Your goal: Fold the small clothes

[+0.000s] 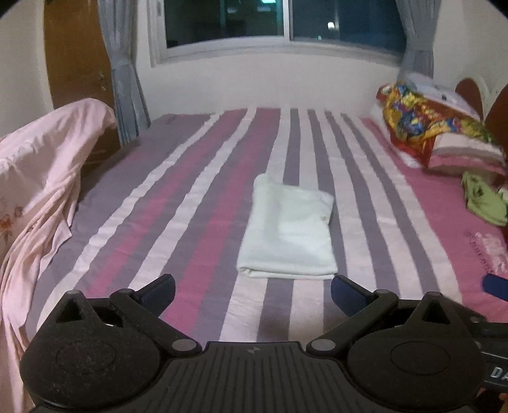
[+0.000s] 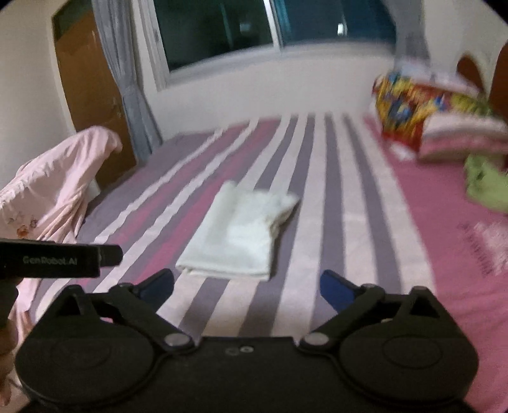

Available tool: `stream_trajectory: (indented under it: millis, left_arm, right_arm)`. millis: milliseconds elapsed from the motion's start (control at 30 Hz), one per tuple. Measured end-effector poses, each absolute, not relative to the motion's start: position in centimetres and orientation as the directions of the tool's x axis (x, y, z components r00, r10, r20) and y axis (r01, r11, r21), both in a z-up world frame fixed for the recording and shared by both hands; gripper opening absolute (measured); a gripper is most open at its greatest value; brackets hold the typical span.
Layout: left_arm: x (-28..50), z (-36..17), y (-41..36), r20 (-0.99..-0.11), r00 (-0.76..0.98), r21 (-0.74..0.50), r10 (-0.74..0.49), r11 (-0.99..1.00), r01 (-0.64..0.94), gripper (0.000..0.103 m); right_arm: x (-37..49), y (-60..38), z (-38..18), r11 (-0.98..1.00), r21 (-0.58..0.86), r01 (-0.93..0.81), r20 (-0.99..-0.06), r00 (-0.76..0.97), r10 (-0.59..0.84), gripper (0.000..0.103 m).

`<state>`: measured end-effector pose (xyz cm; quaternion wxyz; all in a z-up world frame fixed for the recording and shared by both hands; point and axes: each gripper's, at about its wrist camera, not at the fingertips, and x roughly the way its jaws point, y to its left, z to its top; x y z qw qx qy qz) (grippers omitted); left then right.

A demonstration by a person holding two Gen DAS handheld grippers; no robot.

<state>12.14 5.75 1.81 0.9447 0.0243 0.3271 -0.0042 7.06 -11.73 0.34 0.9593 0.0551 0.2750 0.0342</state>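
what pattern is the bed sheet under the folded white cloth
The bed sheet has long stripes of purple-grey, magenta and pale pink; clearest in the left wrist view.

Folded white cloth [image 2: 241, 235] flat on striped bedsheet [image 2: 333, 206]; right gripper [image 2: 246, 284] fingers spread wide, empty, short of it.

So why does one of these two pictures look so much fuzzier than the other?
Right wrist view: smeared with motion blur, the white folded cloth and colourful bundle soft-edged. Left wrist view: sharper, cloth crisp. Both: dim indoor light, dark window, fisheye-curved edges.
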Motion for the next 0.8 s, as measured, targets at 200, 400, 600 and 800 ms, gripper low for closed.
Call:
stream_trajectory:
  millis: [200,400,600,800]
  left_arm:
    - [8.6,2.5,5.9,-0.583,0.813,0.015,0.015,1.000,-0.007,0.103]
    - [6.8,2.7,6.0,-0.587,0.810,0.012,0.025,1.000,-0.022,0.103]
    - [6.7,2.1,5.4,-0.610,0.792,0.013,0.012,1.000,-0.005,0.103]
    - [6.8,2.0,4.7,-0.615,0.789,0.019,-0.002,1.000,0.017,0.103]
  right_arm:
    - [1.2,-12.5,1.7,0.991,0.133,0.011,-0.395,0.918,0.043,0.103]
    - [-1.0,-12.6,4.4,0.987,0.159,-0.007,-0.328,0.943,0.060,0.103]
    - [-0.8,-12.8,4.1,0.987,0.157,-0.012,-0.339,0.938,0.066,0.103]
    - [-1.0,-13.1,3.6,0.986,0.168,0.010,-0.353,0.934,0.050,0.103]
